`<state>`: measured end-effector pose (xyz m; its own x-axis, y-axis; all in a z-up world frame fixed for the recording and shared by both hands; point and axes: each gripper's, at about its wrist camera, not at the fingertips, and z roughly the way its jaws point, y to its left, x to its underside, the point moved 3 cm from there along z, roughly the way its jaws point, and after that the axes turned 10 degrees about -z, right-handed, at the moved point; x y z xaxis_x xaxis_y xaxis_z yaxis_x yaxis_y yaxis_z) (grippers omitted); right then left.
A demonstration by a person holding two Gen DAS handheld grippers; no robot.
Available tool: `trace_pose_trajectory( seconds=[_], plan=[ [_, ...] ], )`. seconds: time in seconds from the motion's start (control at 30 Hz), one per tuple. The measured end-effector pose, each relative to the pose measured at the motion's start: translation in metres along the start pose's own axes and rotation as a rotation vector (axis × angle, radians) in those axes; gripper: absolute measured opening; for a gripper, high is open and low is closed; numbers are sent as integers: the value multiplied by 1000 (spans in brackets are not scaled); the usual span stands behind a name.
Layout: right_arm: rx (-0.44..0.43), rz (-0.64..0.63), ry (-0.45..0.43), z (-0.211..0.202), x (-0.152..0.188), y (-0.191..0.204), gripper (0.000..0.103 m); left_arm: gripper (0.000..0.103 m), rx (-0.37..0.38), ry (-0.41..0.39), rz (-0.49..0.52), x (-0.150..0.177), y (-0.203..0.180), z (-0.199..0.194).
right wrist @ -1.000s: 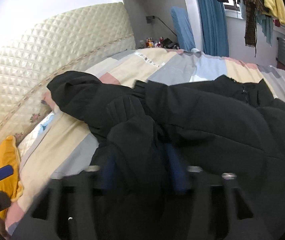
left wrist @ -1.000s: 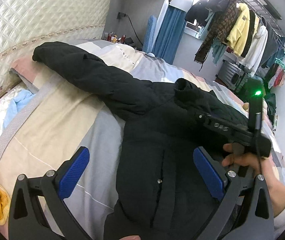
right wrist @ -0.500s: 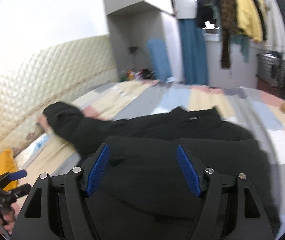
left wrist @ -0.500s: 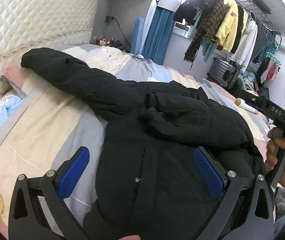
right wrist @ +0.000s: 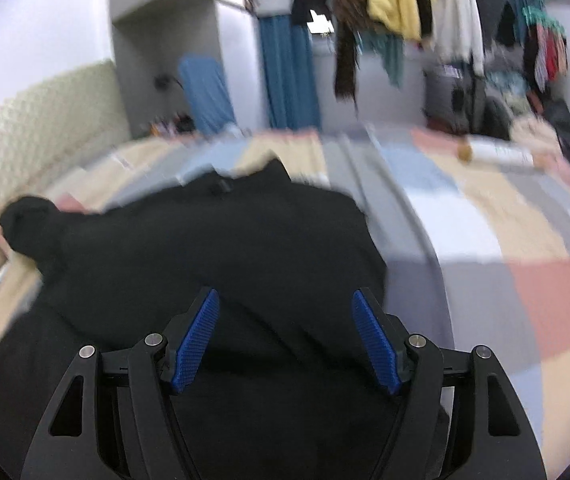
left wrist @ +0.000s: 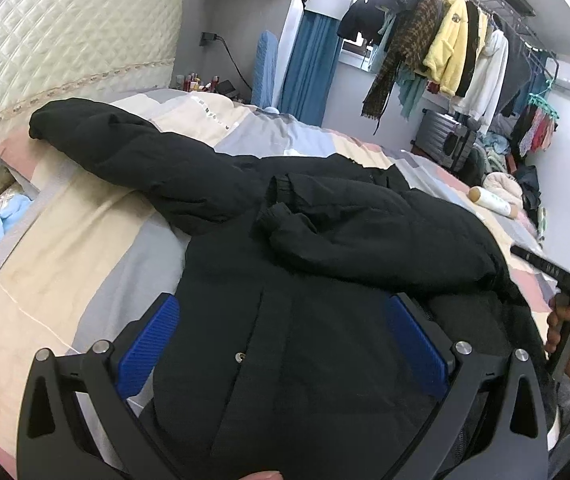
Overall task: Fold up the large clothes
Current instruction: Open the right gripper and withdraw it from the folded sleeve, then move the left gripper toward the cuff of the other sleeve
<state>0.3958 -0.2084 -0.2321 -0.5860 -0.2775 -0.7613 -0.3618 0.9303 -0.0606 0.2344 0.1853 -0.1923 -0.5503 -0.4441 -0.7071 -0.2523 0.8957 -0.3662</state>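
jacket [left wrist: 325, 320] puffy, black, matte | bedspread [left wrist: 65, 260] smooth colour-block patchwork

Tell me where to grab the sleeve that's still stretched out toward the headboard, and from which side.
Grip the outstretched sleeve at its cuff end, probably with the left gripper, whose jaws are open. Come from the headboard side: the cuff lies flat and free on the bedspread, so it can be carried across the black jacket like the other sleeve.

Matt black padded cloth jacket [left wrist: 325, 264]; soft patchwork cotton bedcover [left wrist: 85, 248]; quilted glossy cream headboard [left wrist: 65, 48]; ribbed blue rubbery pads [left wrist: 145, 344] on matt plastic tongs [left wrist: 285, 344].
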Motion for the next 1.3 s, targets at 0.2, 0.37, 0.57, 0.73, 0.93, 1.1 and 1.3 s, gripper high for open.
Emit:
trace_pose_trajectory(
  seconds=[0.2,0.37,0.57,0.73,0.93,1.1,1.3],
  plan=[
    [24,-26,116,30,34,-22,68,103,-12,17,19,6,-12,8],
    [42,-1,61,35,30,-27,50,103,-20,37,13,10,-16,12],
    [37,21,-18,28,16,-28,13,103,-28,30,17,11,-17,11],
    [54,113,-28,26,10,-44,9,103,-42,23,14,12,-14,11],
    [53,156,6,37,17,-56,12,103,-43,21,9,12,-14,11],
    [55,162,11,21,16,-49,38,103,-37,17,6,13,-17,8],
    [1,194,-1,-9,17,-38,39,103,-26,-3,24,14,-25,-2]
  ],
)
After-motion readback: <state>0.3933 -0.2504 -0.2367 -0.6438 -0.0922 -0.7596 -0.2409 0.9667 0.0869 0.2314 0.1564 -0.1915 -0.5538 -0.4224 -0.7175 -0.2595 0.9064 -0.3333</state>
